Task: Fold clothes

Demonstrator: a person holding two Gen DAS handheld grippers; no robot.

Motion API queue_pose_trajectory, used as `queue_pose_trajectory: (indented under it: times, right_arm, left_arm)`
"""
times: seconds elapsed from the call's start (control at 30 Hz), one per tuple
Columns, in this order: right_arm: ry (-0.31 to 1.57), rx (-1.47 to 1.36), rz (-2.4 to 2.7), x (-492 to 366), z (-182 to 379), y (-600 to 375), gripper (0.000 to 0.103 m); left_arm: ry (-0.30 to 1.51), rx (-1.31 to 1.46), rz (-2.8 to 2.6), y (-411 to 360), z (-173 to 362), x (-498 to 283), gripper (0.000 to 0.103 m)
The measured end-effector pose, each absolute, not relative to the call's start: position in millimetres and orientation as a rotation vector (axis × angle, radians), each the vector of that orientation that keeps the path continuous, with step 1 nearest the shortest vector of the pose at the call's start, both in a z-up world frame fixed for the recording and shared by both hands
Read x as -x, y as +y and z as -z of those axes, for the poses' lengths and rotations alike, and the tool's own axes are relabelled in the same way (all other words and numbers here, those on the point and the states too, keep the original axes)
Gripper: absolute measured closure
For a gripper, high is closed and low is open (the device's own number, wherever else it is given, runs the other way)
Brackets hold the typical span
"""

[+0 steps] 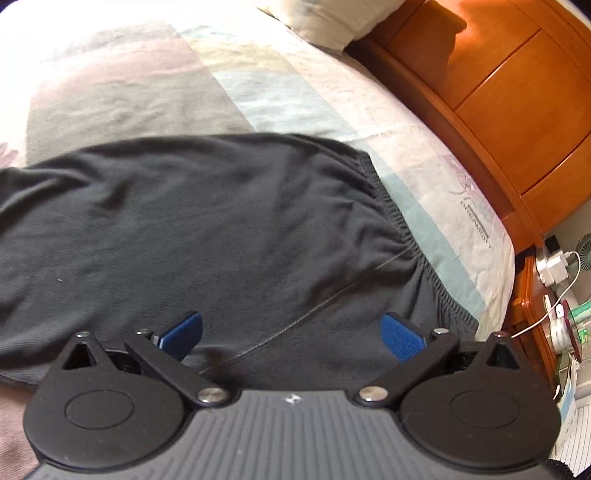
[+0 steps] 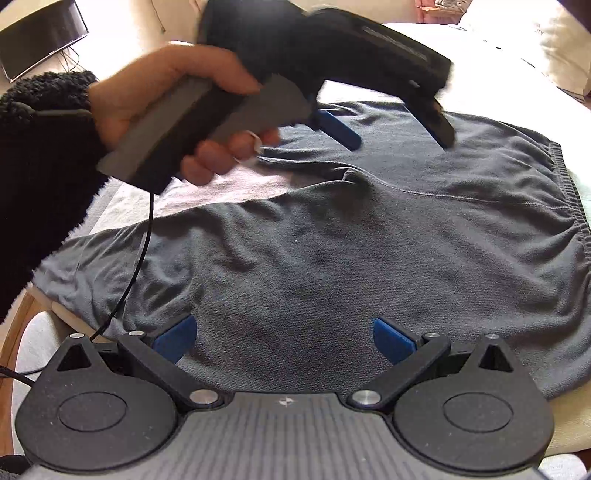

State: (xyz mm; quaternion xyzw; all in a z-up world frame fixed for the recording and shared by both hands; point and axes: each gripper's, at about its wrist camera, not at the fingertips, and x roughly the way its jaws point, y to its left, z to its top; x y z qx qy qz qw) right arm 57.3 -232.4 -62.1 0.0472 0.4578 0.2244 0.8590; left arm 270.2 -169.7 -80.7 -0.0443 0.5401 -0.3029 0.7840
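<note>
Bed (image 1: 122,99) under me carries a pale sheet with faded grey, teal and pink blocks; strong light washes out its far side. Cream pillow (image 1: 325,22) at the head, touching the sheet's edge. Orange-brown wooden headboard (image 1: 509,96) with framed panels runs beside the bed. Wooden nightstand (image 1: 526,306) next to it, cluttered: white charger (image 1: 550,266) with cable, small fan (image 1: 588,251), jars too blurred to identify. From my right view: dark screen (image 2: 40,37) in the far corner, second pillow (image 2: 565,55), curved wooden bed frame (image 2: 14,332) at the near edge.

Two close wrist views from opposite sides — both down onto the same dark garment (image 1: 221,229).
</note>
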Motion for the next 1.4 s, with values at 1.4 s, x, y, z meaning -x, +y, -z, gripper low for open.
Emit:
queue_pose_trajectory:
  times: [1.4]
  right_arm:
    - [0.929, -0.165, -0.286, -18.7, 28.0, -247.6, 0.0]
  left_arm:
    - [1.037, 0.126, 0.338, 2.5, -46.8, -122.9, 0.001]
